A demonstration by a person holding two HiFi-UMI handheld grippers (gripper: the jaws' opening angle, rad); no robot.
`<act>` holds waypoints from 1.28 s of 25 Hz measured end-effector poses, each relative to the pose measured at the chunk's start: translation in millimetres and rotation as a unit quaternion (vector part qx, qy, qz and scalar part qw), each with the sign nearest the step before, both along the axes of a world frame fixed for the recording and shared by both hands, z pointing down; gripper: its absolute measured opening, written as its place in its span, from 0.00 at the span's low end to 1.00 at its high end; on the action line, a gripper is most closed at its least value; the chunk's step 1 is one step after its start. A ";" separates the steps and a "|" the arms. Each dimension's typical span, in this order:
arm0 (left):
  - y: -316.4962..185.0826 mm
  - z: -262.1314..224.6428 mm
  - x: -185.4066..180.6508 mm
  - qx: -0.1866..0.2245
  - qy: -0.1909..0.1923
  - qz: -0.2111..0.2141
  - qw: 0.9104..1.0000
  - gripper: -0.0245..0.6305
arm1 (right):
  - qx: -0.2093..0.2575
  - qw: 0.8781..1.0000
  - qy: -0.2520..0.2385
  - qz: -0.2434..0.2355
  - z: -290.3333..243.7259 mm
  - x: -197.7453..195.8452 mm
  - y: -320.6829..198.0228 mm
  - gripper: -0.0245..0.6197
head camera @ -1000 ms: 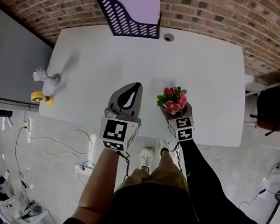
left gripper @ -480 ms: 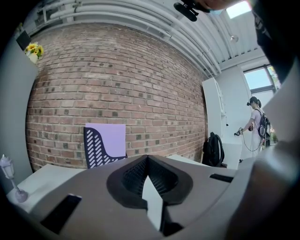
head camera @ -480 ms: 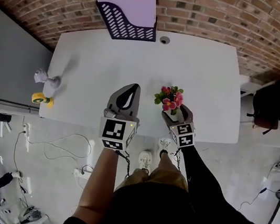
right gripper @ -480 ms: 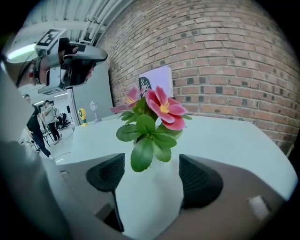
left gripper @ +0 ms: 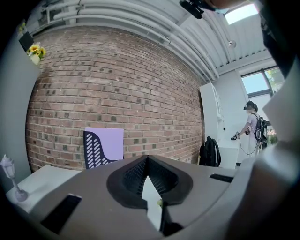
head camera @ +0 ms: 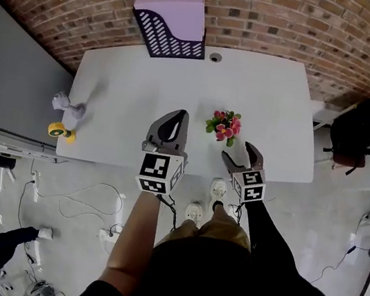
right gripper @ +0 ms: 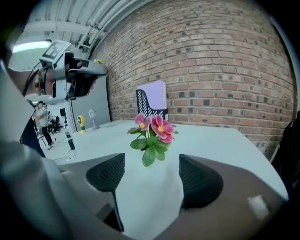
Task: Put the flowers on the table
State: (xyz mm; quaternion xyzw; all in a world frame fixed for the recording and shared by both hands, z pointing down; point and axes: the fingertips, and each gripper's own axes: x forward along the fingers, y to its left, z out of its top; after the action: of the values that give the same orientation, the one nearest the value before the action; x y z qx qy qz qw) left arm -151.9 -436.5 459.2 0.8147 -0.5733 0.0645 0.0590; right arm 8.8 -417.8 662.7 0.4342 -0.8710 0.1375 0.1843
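Observation:
The flowers (head camera: pixel 222 125), pink blooms with green leaves, stand upright on the white table (head camera: pixel 271 95) a little in from its front edge. My right gripper (head camera: pixel 237 152) is open and sits just short of them, toward the table's edge, touching nothing. In the right gripper view the flowers (right gripper: pixel 152 133) stand beyond the spread jaws of the right gripper (right gripper: pixel 152 173), with bare tabletop between. My left gripper (head camera: pixel 175 117) hovers to the left of the flowers, shut and holding nothing. In its own view the left gripper (left gripper: pixel 146 159) has its tips pressed together.
A purple file tray (head camera: pixel 171 22) stands at the table's back edge against the brick wall. A small grey lamp figure (head camera: pixel 65 106) and a yellow object (head camera: pixel 58 131) sit at the left end. A black backpack (head camera: pixel 356 130) rests on a side surface at the right. A person (left gripper: pixel 253 126) stands far off.
My right gripper has opened, let go of the flowers and drawn back toward the table's front edge. The flowers now stand alone on the table. The left gripper has hardly moved.

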 end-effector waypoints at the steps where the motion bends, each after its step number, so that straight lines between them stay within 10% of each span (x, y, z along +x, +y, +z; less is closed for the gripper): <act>1: 1.6 -2.2 0.1 0.003 -0.001 0.002 1.000 0.05 | 0.008 1.000 -0.004 0.004 -9.1 0.6 0.2 0.59; 22: 19.5 -63.6 -4.0 0.050 -0.023 0.019 0.998 0.05 | 0.216 0.974 -0.060 0.006 -243.0 -14.4 -4.5 0.59; 32: 33.7 -79.8 8.5 0.063 -0.025 0.026 0.997 0.05 | 0.224 0.973 -0.058 -0.003 -259.8 -13.8 10.7 0.58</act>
State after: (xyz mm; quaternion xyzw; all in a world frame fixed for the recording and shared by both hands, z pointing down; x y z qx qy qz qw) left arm -143.4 -402.8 379.4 0.8294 -0.5563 0.0504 -0.0085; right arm -4.9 -407.1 403.0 0.4535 -0.8899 -0.0368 0.0322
